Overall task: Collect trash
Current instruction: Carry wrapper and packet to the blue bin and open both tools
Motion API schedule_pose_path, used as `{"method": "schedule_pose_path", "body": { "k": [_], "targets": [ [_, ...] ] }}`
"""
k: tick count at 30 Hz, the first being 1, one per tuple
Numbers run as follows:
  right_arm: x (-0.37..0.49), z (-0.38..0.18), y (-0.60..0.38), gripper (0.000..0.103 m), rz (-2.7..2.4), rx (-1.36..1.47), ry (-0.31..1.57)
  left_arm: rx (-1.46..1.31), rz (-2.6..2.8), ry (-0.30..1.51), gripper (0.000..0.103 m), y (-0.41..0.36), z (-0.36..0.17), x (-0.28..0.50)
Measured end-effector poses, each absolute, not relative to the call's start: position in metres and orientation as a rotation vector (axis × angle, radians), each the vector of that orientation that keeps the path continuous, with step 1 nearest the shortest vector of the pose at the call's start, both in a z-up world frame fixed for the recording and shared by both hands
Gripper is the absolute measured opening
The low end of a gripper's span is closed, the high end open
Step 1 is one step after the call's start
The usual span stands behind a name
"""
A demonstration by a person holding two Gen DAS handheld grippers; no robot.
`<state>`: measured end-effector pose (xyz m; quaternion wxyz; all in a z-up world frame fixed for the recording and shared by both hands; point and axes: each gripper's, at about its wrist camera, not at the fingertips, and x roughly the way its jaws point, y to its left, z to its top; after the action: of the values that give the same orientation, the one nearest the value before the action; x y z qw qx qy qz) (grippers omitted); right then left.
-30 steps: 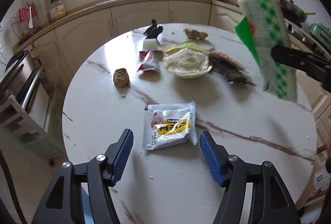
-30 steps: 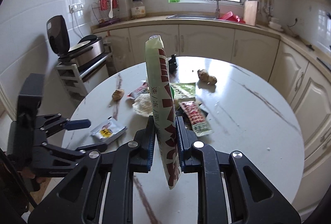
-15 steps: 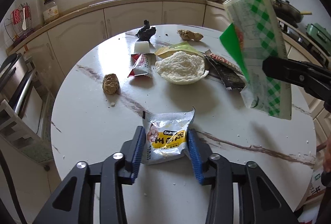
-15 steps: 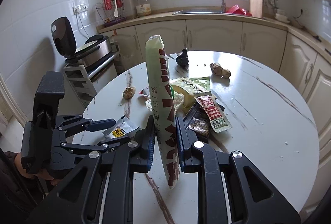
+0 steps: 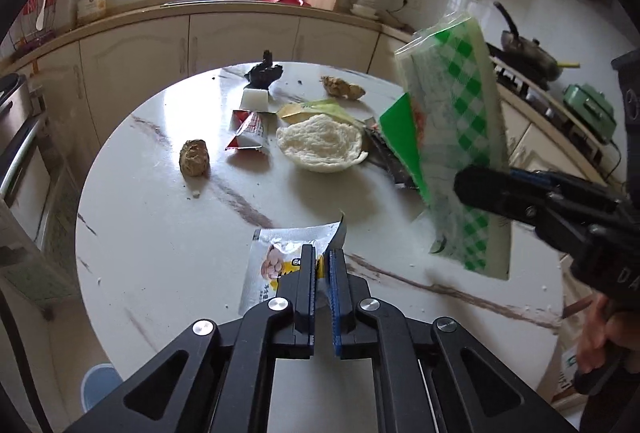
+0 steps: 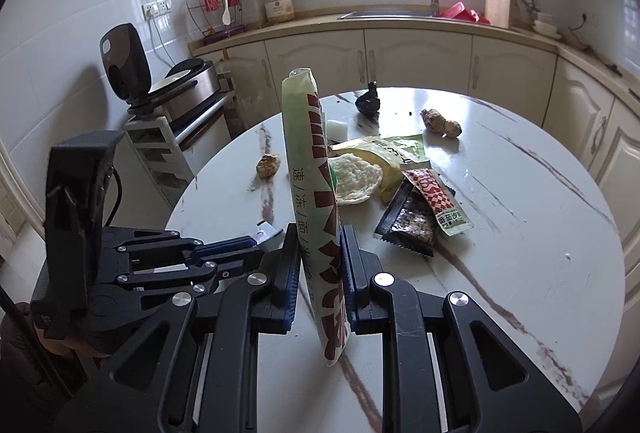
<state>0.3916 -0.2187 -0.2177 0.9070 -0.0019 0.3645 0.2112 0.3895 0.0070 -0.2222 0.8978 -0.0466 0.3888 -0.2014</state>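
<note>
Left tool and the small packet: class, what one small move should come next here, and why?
Probably lift. The left tool is shut on the small packet, which seems to lie on the table, so raising it clears the top. The right tool already holds a big wrapper up.

On the round worktop [image 5: 168,241], a sachet [image 5: 280,257] lies at the near edge, pinched between the fingers of the left hand-held gripper [image 5: 322,273]. To its right, above the worktop, the right hand-held gripper [image 6: 320,253] clamps a tall bag [image 6: 310,185] upright. Behind the sachet, mid-worktop, sits a rice cake [image 5: 320,143], with a lump [image 5: 195,163] well to its left and a small packet [image 5: 248,133] between them. Behind the packet is a block [image 5: 255,98], and behind that a dark wad [image 5: 263,73]. A ginger root [image 5: 344,88] lies right of the wad. Right of the rice cake, a ketchup packet [image 6: 436,199] overlaps a dark wrapper [image 6: 412,225].
</note>
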Motion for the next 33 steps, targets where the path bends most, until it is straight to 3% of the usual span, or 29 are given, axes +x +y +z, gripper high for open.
{"method": "schedule_pose_path", "body": {
  "k": [17, 26, 33],
  "targets": [
    [0.366, -0.186, -0.167, 0.018, 0.489, -0.039, 0.718, -0.116, -0.389, 0.678, 0.001, 0.061, -0.172, 0.327],
    [0.359, -0.190, -0.048, 0.018, 0.679, -0.082, 0.722, -0.175, -0.240, 0.659, 0.001, 0.179, -0.175, 0.260],
    [0.359, -0.233, 0.073, 0.018, 0.820, -0.133, 0.797, -0.251, -0.064, 0.753, 0.001, 0.287, -0.225, 0.214]
  ]
}}
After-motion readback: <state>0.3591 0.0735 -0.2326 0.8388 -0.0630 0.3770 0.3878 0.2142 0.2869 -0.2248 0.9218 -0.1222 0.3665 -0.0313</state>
